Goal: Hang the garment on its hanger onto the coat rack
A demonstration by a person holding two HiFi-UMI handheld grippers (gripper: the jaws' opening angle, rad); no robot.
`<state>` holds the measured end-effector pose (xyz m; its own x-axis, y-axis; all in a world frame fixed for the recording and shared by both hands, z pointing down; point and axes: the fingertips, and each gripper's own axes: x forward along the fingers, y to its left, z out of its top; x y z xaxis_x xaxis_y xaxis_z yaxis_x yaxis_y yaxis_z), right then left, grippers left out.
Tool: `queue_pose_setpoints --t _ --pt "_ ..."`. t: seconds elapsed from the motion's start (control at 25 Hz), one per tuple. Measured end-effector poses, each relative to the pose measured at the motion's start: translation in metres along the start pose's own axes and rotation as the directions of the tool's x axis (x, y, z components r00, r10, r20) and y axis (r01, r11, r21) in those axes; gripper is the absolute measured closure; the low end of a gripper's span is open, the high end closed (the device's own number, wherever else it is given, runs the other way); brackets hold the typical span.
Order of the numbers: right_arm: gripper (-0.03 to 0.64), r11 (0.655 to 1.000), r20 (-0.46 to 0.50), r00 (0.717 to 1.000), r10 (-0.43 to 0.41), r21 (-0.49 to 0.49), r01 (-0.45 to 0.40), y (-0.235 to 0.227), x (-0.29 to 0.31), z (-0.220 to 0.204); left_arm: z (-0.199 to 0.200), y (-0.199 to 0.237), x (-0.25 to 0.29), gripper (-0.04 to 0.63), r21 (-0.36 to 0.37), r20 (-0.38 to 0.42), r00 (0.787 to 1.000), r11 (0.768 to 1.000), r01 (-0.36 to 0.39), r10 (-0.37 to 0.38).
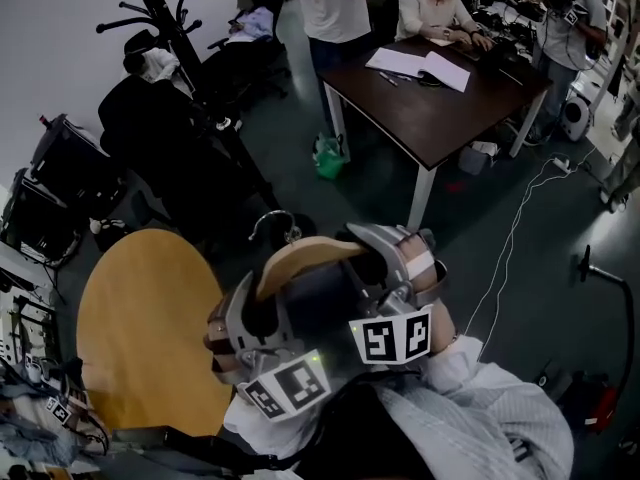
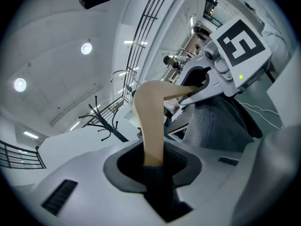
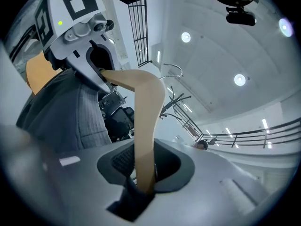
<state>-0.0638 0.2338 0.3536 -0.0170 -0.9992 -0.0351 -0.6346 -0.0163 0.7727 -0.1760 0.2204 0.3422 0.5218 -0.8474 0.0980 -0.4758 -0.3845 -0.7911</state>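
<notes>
A light wooden hanger (image 1: 305,256) with a metal hook (image 1: 275,222) carries a grey garment (image 1: 325,303), and I hold it up between both grippers. My left gripper (image 1: 245,318) is shut on the hanger's left arm (image 2: 150,121), which runs down between its jaws (image 2: 153,166). My right gripper (image 1: 395,273) is shut on the other arm (image 3: 146,121), its jaws (image 3: 146,178) clamping the wood. The garment (image 3: 70,117) hangs beside the jaws. The black coat rack (image 1: 170,28) stands at the upper left, some way beyond the hanger, with dark clothes on it.
A round wooden table (image 1: 140,328) lies at my lower left. A dark table (image 1: 430,108) with papers stands at the upper right, with people around it. Black chairs and cases crowd the rack's foot. A green bag (image 1: 328,156) and cables lie on the floor.
</notes>
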Motion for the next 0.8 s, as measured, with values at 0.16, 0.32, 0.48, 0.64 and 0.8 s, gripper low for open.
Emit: queue_pose_setpoints --t 0.16,0.32,0.48,0.64,0.8 --pt "0.534 1.0 -0.003 1.0 -0.009 -0.005 0.009 -0.008 0.047 -0.01 -0.008 0.013 0.047 0.508 0.0 0.008 1.0 1.0 0.008 -0.008" --pt "0.534 1.0 0.014 1.0 -0.021 -0.012 0.021 -0.019 0.104 -0.006 -0.019 0.043 0.095 0.508 0.008 0.024 1.0 1.0 -0.013 0.013" --pt "0.534 0.999 0.032 0.999 -0.037 -0.014 0.038 -0.029 0.157 -0.008 -0.028 0.067 0.143 0.508 0.019 0.045 0.998 0.999 -0.035 0.034" --pt "0.532 0.998 0.038 0.998 -0.058 -0.013 0.059 -0.035 0.206 -0.018 -0.039 0.081 0.19 0.508 0.028 0.055 0.997 0.998 -0.047 0.046" --pt "0.531 0.999 0.044 0.999 -0.03 0.016 0.03 -0.035 0.243 -0.034 -0.048 0.083 0.227 0.508 0.038 0.035 0.999 0.999 -0.037 0.036"
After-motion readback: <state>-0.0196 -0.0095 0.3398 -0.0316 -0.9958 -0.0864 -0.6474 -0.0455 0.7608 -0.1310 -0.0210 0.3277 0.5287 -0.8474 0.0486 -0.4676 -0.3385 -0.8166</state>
